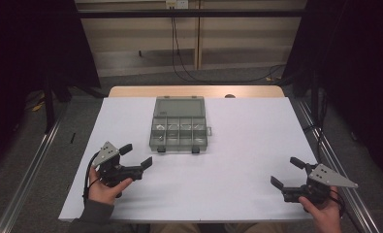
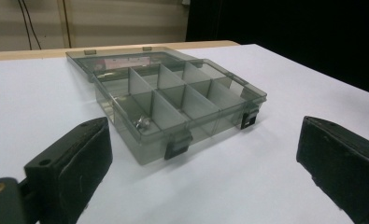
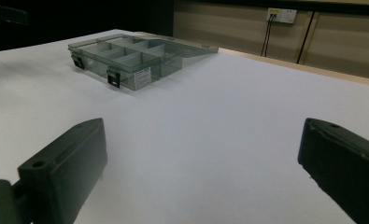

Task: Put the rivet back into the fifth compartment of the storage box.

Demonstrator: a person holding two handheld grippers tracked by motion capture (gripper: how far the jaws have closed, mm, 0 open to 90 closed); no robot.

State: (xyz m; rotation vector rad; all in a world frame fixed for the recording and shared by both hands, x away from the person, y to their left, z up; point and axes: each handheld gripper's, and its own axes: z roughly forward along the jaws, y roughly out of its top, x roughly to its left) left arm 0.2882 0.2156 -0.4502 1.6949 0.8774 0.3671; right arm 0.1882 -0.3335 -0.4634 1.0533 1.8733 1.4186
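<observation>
White tabletop (image 1: pixel 237 145) over a wooden bench, dark curtains both sides, grey floor with cables behind.

Left to right:

Left black two-jaw gripper (image 1: pixel 136 156), held in the person's left hand (image 1: pixel 103 188), sits near the table's front-left corner. Jaws spread wide, nothing between them, pads touching nothing. It points toward the box, near it but clear of it. In the left gripper view both jaws frame the box's front wall with bare tabletop between.

Smoky translucent plastic compartment box (image 1: pixel 178 130) sits mid-table, slightly toward the far edge. Lid (image 1: pixel 179 107) is swung open and lies flat behind the tray. Tray is split into two rows of small compartments. Two dark latches (image 2: pixel 177 148) hang on the front wall. Small shiny metal part (image 2: pixel 142 122) lies in the front-row compartment at the left end as the left gripper view shows it. Contents of the other compartments: can't tell.

Right black two-jaw gripper (image 1: pixel 287 172), in the person's right hand (image 1: pixel 322 211), is near the front-right corner, well apart from the box. Jaws wide apart, empty, touching nothing; right gripper view has bare white surface between them and the box farther off at upper left, white label (image 3: pixel 142 76) on its side wall.
</observation>
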